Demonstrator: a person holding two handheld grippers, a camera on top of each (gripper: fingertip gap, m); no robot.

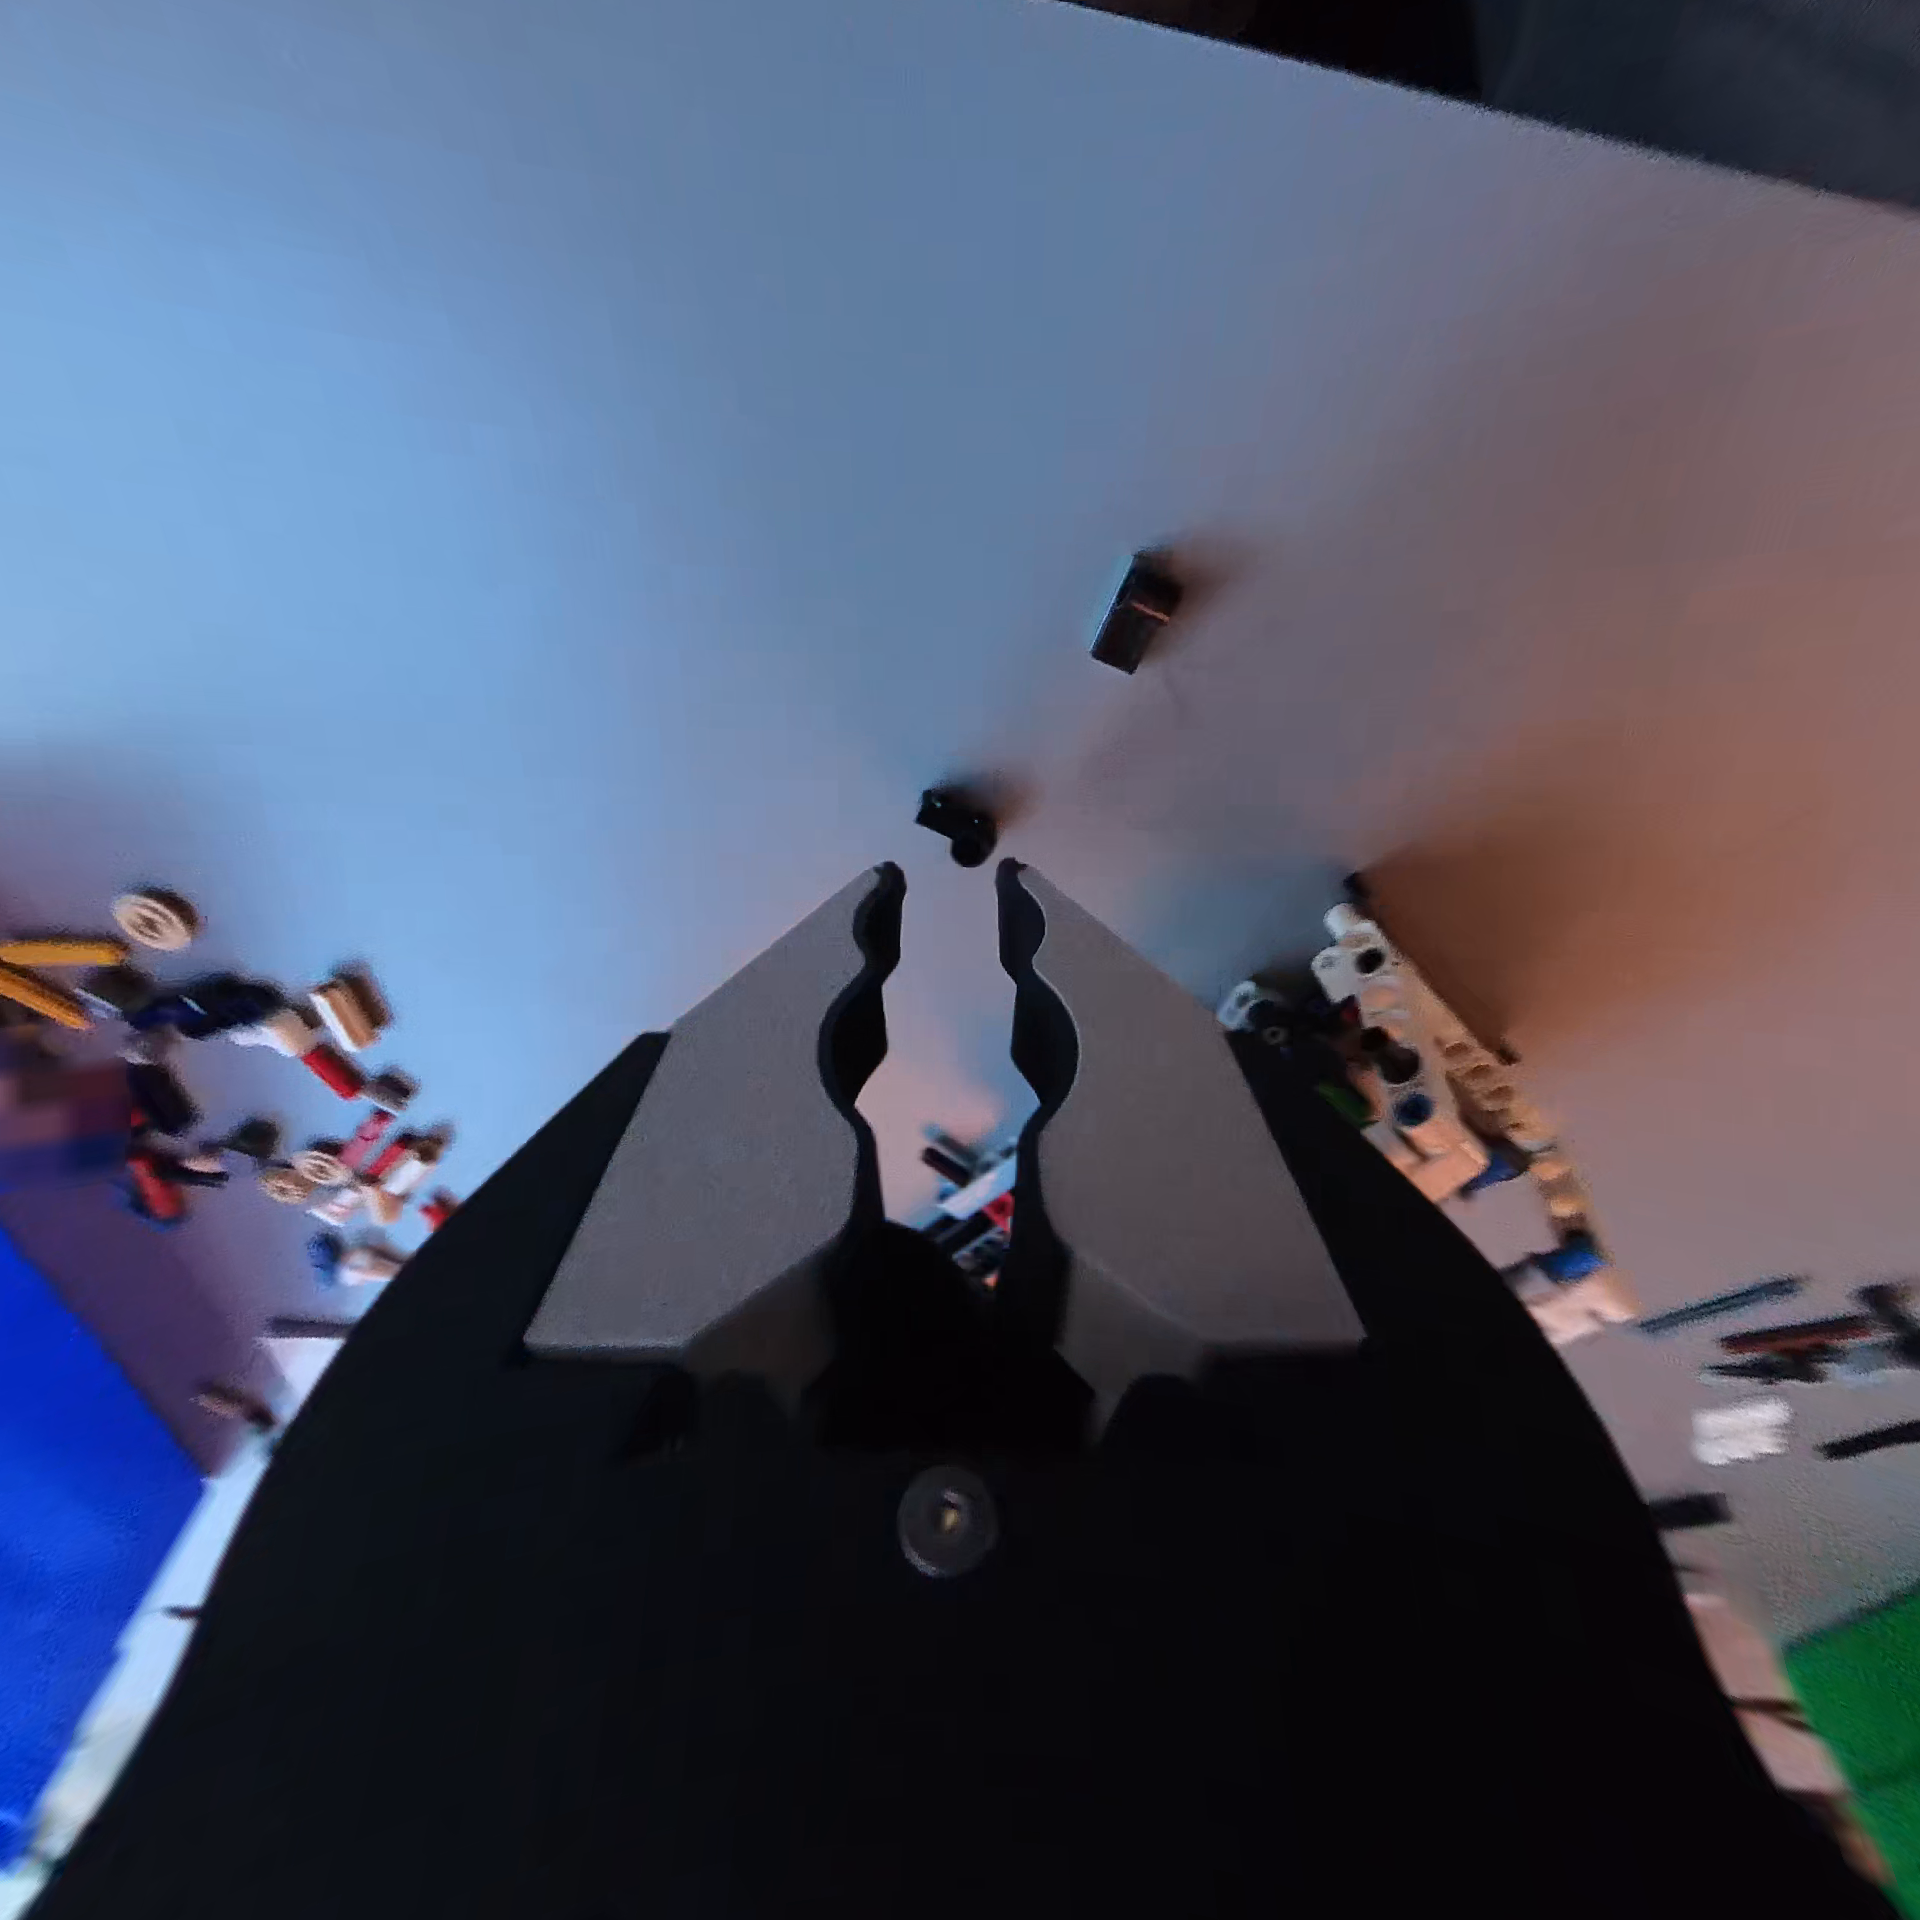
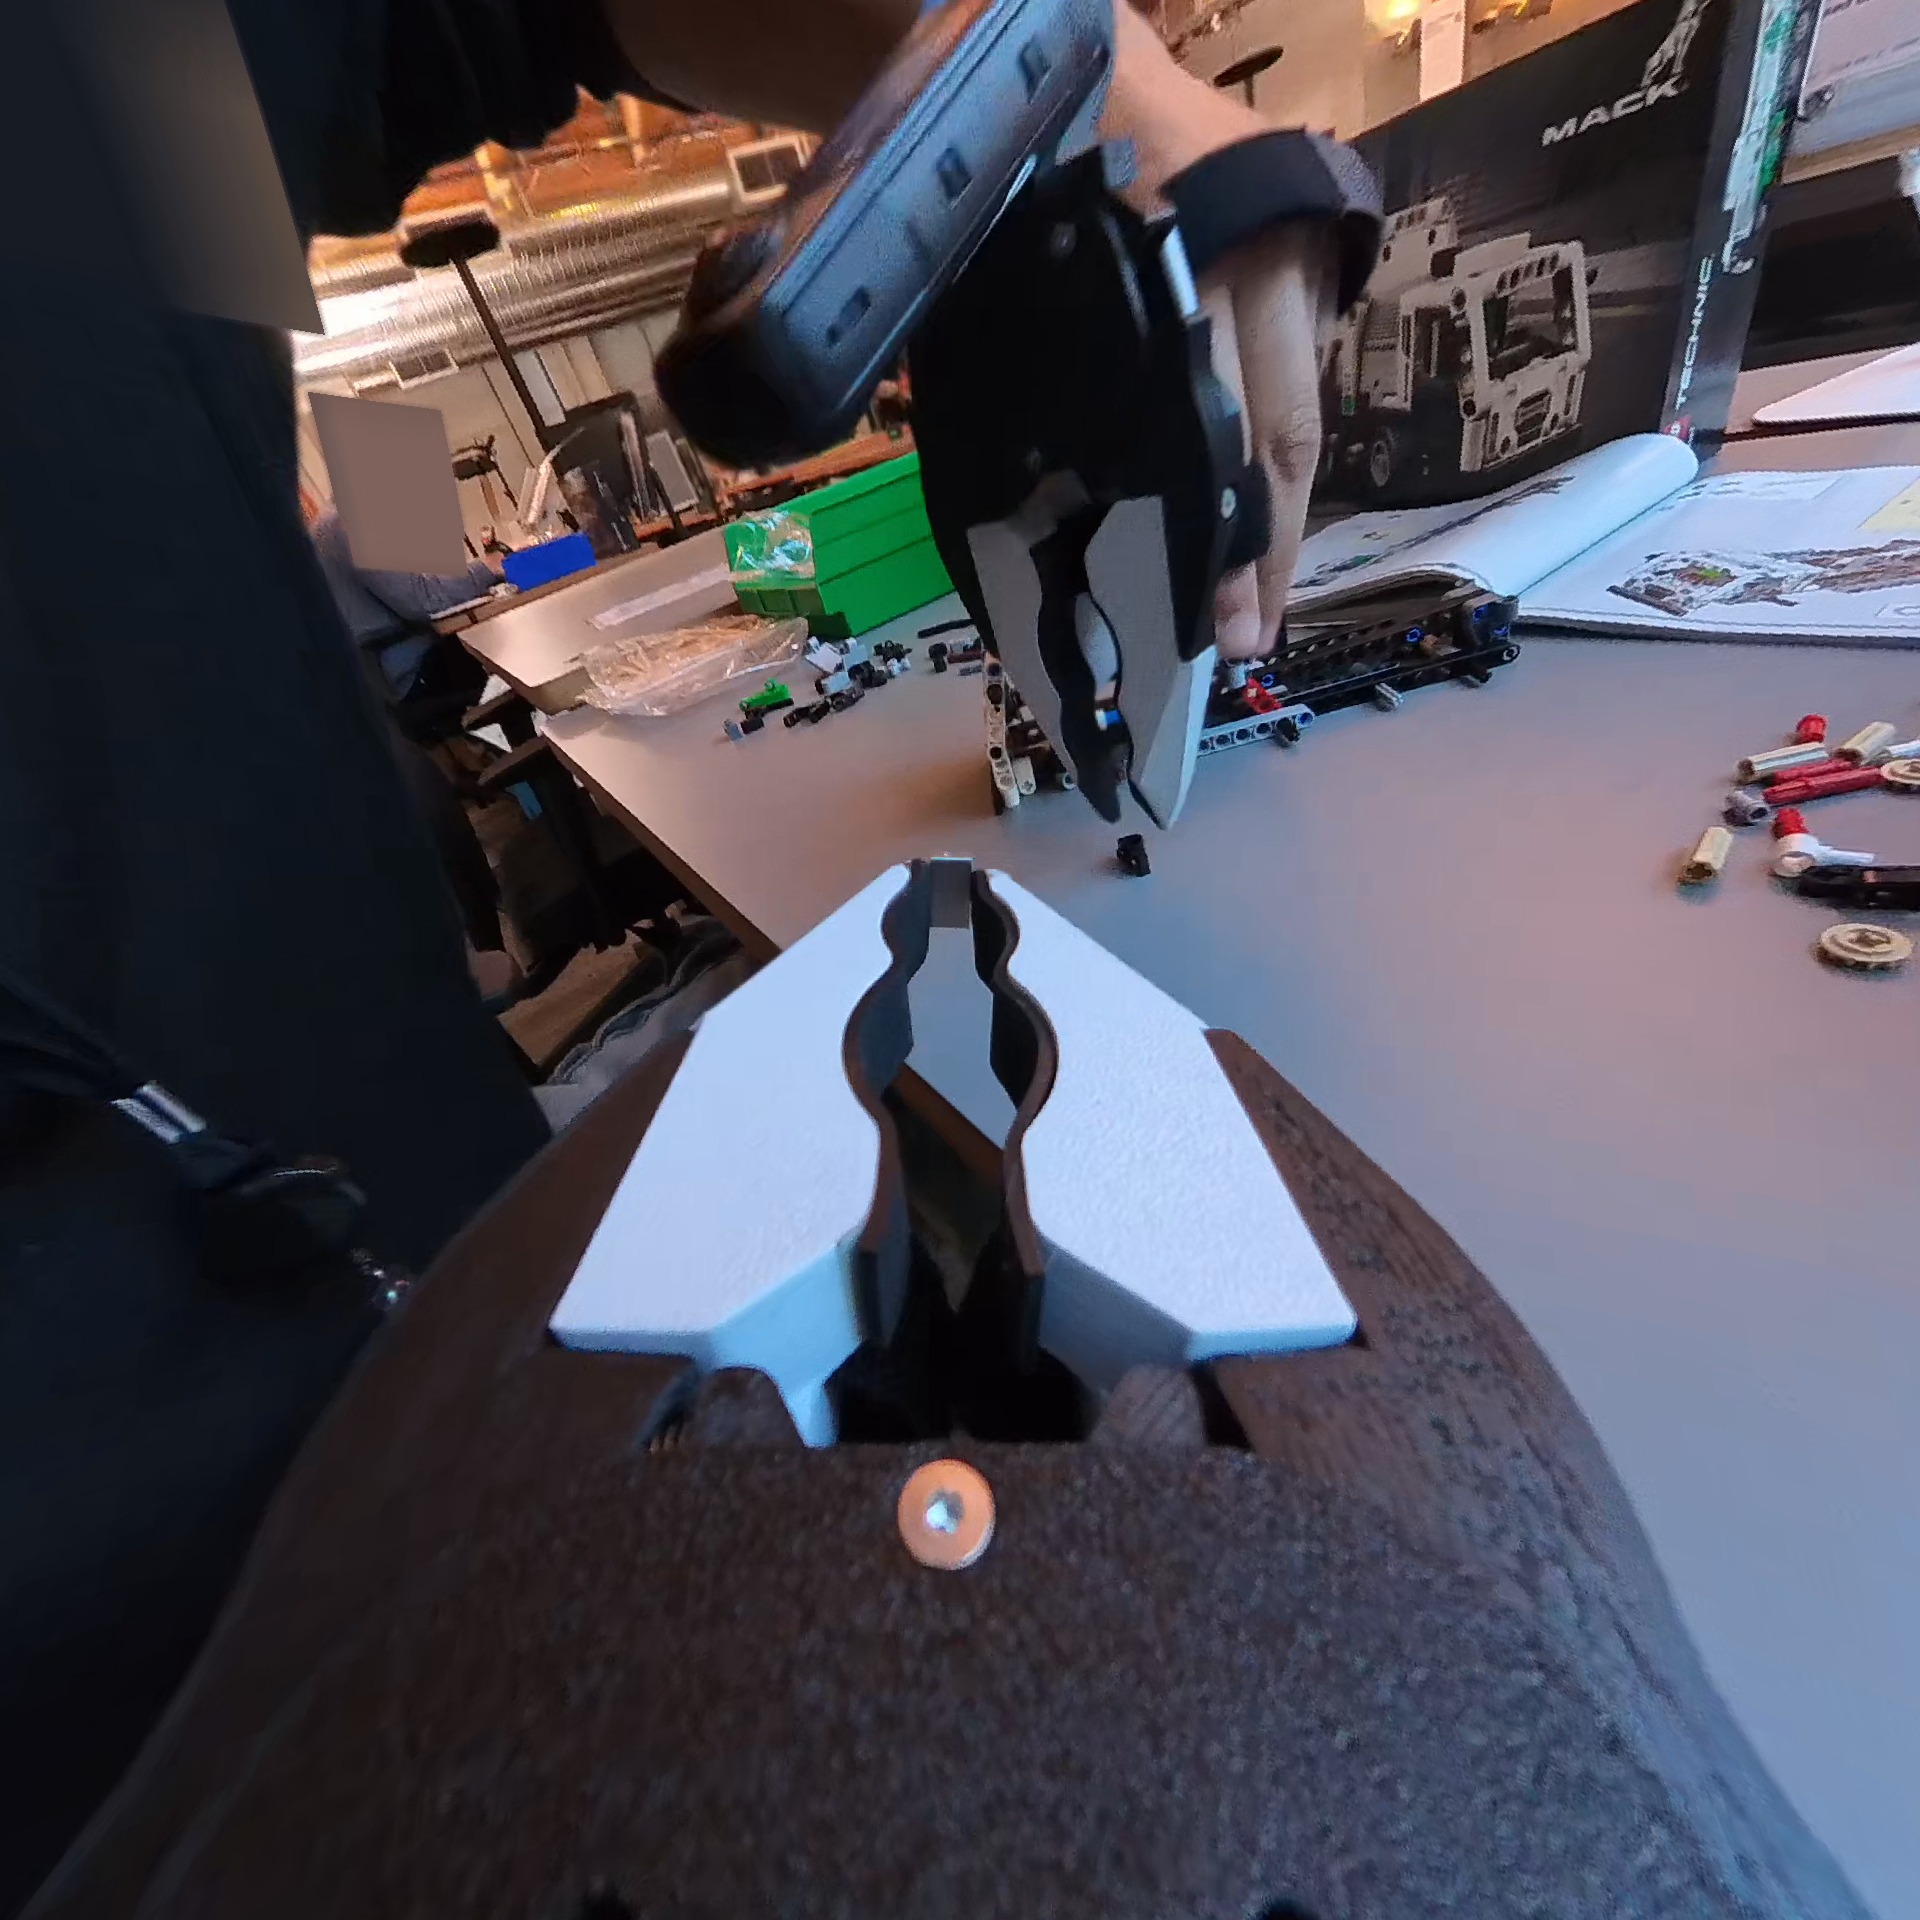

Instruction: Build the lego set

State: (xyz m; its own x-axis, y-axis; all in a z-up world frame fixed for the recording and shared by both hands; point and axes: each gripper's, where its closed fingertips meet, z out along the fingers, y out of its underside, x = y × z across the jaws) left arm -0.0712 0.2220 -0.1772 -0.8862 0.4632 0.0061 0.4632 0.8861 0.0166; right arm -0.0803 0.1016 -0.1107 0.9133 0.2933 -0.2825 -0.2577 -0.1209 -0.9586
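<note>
**Left gripper poised over a small black connector; right gripper clamped on a dark piece**

In the left wrist view, the left gripper (image 1: 950,864) hangs with its jaws apart, tips pointing down at the grey table (image 1: 623,416). A small black connector (image 1: 956,821) lies on the table just beyond the tips, at the centre of the frame, near the gap but not yet between the jaws. A dark rectangular piece (image 1: 1135,611) lies further up and to the right, apart from it. Loose parts (image 1: 260,1070) are scattered at the left edge, and the partly built frame (image 1: 1423,1060) runs along the right.

The right wrist view shows the right gripper (image 2: 943,871) closed on a thin dark piece (image 2: 948,896) at its tips, held above the table's near edge. Beyond it, at centre frame, the left gripper descends toward the same black connector, which sits just below its tips. The built frame lies behind it, with the open instruction booklet (image 2: 1714,540) and the set's box (image 2: 1507,291) at upper right, and a green bin (image 2: 852,540) further back on the left.

The likely step is picking up the connector. The risks, as I judge them: the piece is tiny and rounded, so a closing jaw that meets it off-centre could flick it away across the smooth table or roll it sideways. Pressing down too hard could pin it flat instead of gripping it. The left wrist view is blurred, so the connector's orientation is hard to read, and a grasp across the wrong axis may leave it unusable for insertion.
</note>
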